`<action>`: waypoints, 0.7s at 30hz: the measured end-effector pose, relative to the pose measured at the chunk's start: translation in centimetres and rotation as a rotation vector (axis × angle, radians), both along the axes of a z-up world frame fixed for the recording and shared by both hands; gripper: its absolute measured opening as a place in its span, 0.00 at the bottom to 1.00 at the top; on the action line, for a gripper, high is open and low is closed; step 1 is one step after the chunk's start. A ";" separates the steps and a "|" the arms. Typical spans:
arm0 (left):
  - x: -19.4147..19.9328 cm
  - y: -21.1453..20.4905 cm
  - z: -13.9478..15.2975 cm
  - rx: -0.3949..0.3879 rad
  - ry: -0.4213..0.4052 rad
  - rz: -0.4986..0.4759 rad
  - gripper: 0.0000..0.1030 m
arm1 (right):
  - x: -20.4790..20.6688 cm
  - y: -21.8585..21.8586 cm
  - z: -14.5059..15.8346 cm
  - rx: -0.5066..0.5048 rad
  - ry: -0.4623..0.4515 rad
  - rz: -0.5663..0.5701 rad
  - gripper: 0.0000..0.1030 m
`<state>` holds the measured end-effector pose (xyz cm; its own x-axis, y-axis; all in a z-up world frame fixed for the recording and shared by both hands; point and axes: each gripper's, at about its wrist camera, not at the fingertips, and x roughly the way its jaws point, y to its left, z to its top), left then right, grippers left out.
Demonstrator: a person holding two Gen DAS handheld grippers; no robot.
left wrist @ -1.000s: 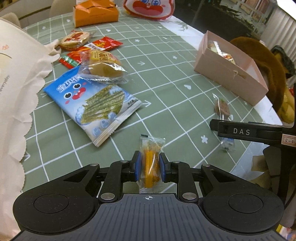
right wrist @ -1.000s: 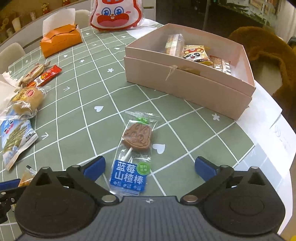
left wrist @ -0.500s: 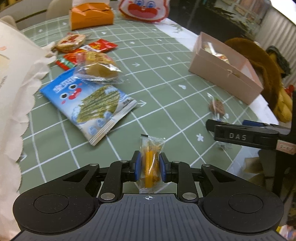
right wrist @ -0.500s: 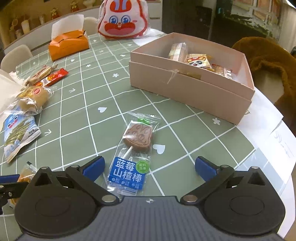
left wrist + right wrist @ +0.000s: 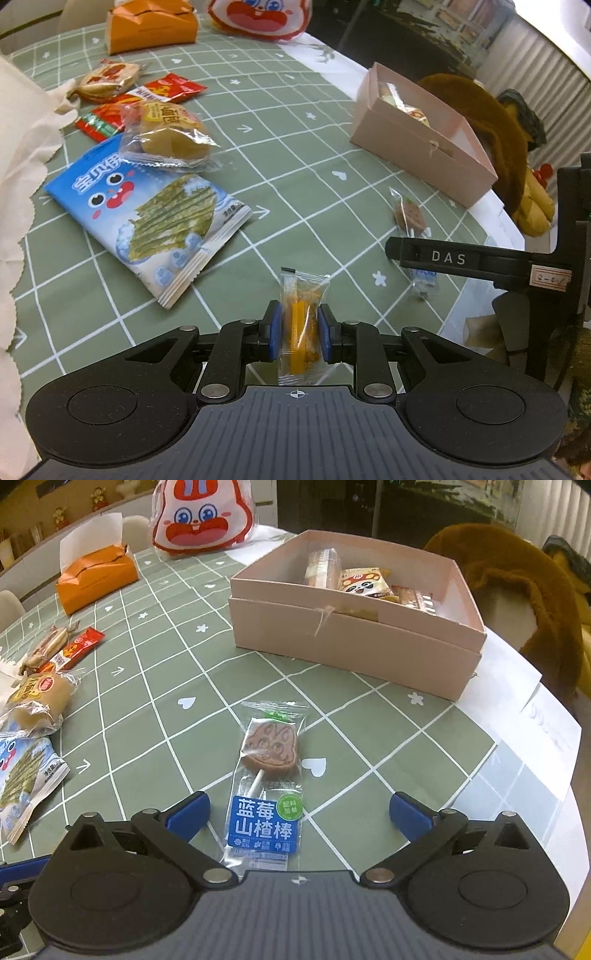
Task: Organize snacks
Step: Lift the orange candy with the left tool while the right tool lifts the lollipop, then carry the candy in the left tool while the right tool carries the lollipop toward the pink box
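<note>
A pink box (image 5: 354, 653) of snacks stands on the green table (image 5: 155, 709); before it lies a lollipop (image 5: 269, 775) labelled "蓝莓山楂棒", between the right gripper's (image 5: 299, 812) wide-open jaws, while the left gripper (image 5: 299, 328) clamps a small orange snack (image 5: 301, 325) beside a bar marked "DAS" (image 5: 447, 258)

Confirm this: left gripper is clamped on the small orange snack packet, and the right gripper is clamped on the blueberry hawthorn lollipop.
Half right. The right gripper is open in the right wrist view, with the blueberry hawthorn lollipop lying unpinched between its fingers. The left gripper does clamp the small orange snack packet.
</note>
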<state>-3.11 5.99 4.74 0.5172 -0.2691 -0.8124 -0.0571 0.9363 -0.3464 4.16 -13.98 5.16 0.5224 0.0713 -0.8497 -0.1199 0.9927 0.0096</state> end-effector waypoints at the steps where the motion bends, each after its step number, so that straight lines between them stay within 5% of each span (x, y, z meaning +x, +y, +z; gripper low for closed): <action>1: 0.0 -0.2 0.1 0.009 0.003 0.005 0.25 | 0.1 0.0 0.1 0.002 0.007 0.008 1.00; 11: 0.3 -1.7 0.1 0.065 -0.030 0.066 0.25 | -0.9 -2.7 0.7 0.097 0.004 0.094 0.98; 21: 1.1 -3.4 0.0 0.130 -0.078 0.020 0.25 | -1.3 -3.7 1.7 0.168 0.012 0.104 0.90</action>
<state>-1.97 2.61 4.74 0.5843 -0.1537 -0.7969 -0.0534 0.9725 -0.2267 2.88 -17.69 6.90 0.4943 0.2655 -0.8277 -0.2205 0.9594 0.1760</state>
